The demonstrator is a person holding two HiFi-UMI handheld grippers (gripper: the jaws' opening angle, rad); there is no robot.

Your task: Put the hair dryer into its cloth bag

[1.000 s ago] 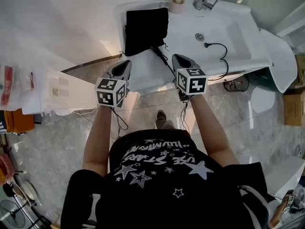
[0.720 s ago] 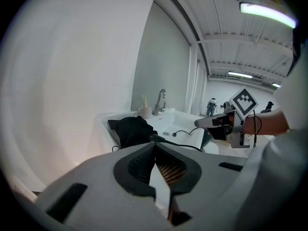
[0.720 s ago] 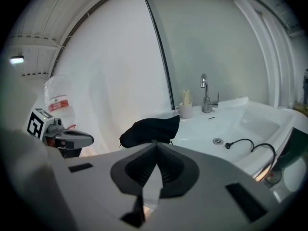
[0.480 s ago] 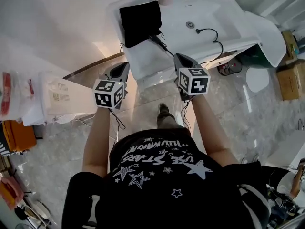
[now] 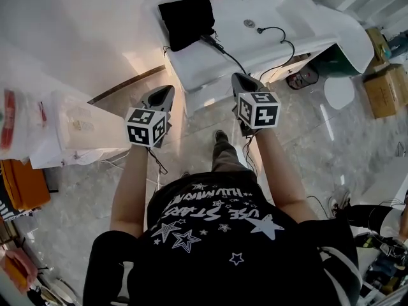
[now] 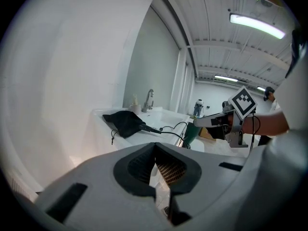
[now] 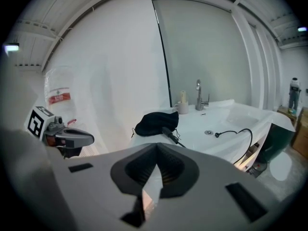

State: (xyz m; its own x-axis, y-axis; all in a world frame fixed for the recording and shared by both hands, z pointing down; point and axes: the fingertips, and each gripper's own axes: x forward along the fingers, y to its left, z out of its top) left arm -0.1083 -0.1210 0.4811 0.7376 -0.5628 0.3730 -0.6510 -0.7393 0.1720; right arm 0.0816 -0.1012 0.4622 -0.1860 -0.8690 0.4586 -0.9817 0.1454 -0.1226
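**Both grippers shut and empty, short of the washbasin**

In the head view the person stands on a marble-patterned floor (image 5: 57, 234) facing a white washbasin (image 5: 204, 67). Both arms reach forward, side by side and apart.

The left gripper (image 5: 168, 89) has its jaws pressed together with nothing between them; its own view shows the dark pads (image 6: 139, 167) meeting in a closed seam. The right gripper (image 5: 238, 77) is likewise closed on nothing, as its own view confirms. Neither touches anything on the washbasin: the left one hangs over the floor near the unit's front left corner, while the right one's tip sits at the front edge.

The black cloth bag (image 5: 186, 19) lies crumpled on the flat left part of the washbasin, near the wall, with its drawstring hanging over the left edge. The hair dryer (image 5: 209, 41) shows only as a short black stem poking from the bag's near end; the rest is hidden. Its black cord (image 5: 226, 55) runs from there toward the front edge, then loops back up into the bowl, where the plug (image 5: 260, 30) lies just beside the drain (image 5: 249, 23).
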